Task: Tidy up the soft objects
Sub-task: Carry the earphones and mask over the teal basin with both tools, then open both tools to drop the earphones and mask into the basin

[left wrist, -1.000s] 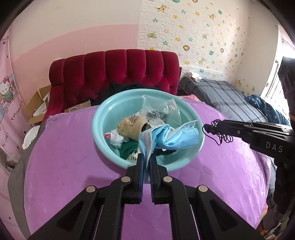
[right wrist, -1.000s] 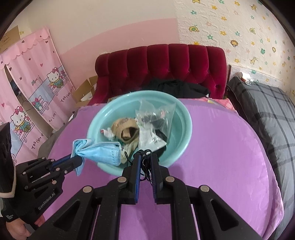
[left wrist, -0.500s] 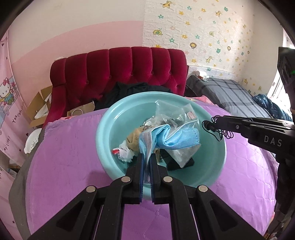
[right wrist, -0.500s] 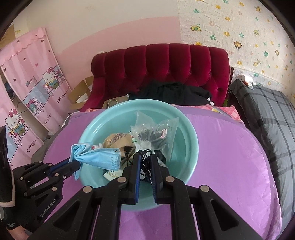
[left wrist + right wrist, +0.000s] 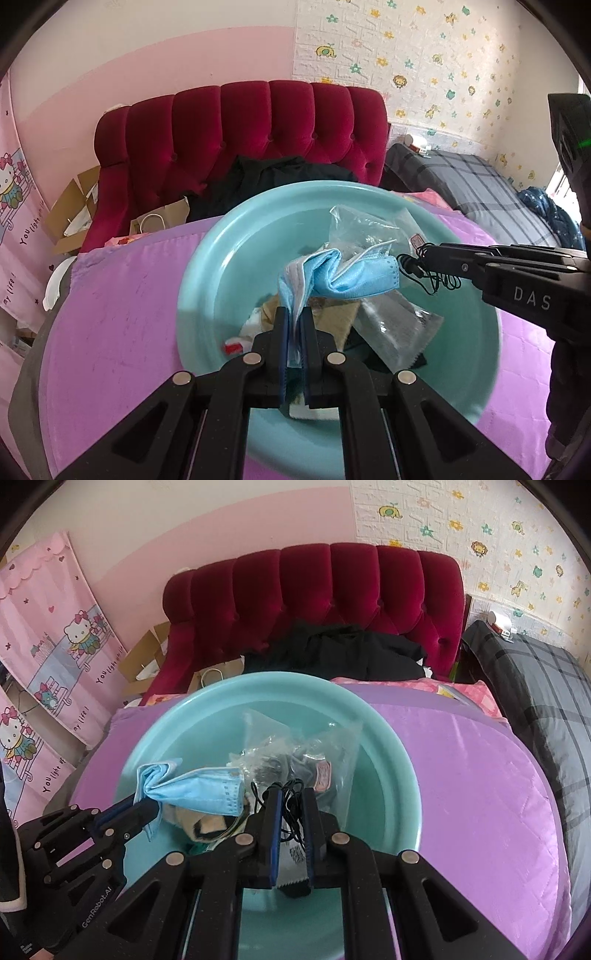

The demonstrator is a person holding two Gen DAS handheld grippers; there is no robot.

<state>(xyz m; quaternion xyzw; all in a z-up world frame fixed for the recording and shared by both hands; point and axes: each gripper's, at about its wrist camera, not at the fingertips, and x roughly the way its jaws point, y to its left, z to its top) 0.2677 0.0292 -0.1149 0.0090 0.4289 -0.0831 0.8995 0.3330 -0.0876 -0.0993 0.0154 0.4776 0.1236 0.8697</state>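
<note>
My left gripper (image 5: 294, 325) is clamped on a crumpled pale-blue disposable face mask (image 5: 343, 275), held above the round turquoise plastic basin (image 5: 207, 280). My right gripper (image 5: 290, 805) pinches a thin tangled black cord (image 5: 286, 794) over the same basin, which sits on the purple quilted cover (image 5: 461, 775). Below lie a clear plastic bag (image 5: 306, 753) and a tan cloth item (image 5: 334, 317). I judge this the drop-in step: next I should lower both loads and release them so they settle inside the rim.

Both wrist views look forward and down, close over the same teal basin (image 5: 207, 273) (image 5: 402, 760), facing the red headboard (image 5: 240, 125) (image 5: 314, 587).
</note>
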